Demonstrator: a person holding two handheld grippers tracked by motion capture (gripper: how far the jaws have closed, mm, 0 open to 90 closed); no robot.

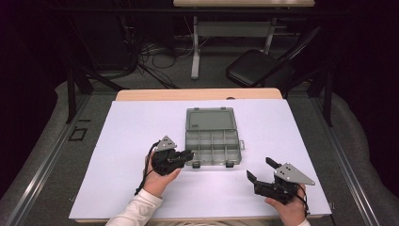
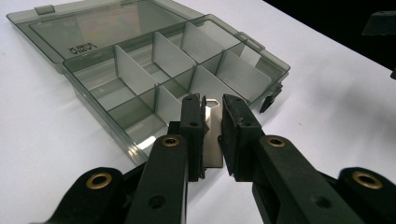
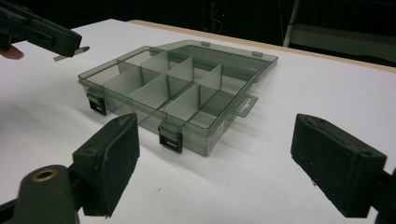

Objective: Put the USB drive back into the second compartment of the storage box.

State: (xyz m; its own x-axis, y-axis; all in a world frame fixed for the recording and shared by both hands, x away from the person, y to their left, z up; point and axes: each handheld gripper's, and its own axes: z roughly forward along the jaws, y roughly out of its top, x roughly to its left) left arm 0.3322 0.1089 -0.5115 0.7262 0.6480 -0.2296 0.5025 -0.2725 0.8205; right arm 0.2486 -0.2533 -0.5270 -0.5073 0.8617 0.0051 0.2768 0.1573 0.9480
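The left hand-held gripper [image 2: 212,128] is clamped on a thin divider plate [image 2: 212,140], just short of the open organiser box [image 2: 140,74] at frame centre. Judging by the empty slots, the plate should go in upright (square to its groove). The right hand-held gripper [image 1: 261,169] hangs low right over the bench [image 1: 127,132], jaws wide apart.

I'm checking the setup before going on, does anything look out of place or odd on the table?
Only one thing: a divider is out of the open organizer box, clamped in the left gripper at the box's near left corner. No spills or visible damage.
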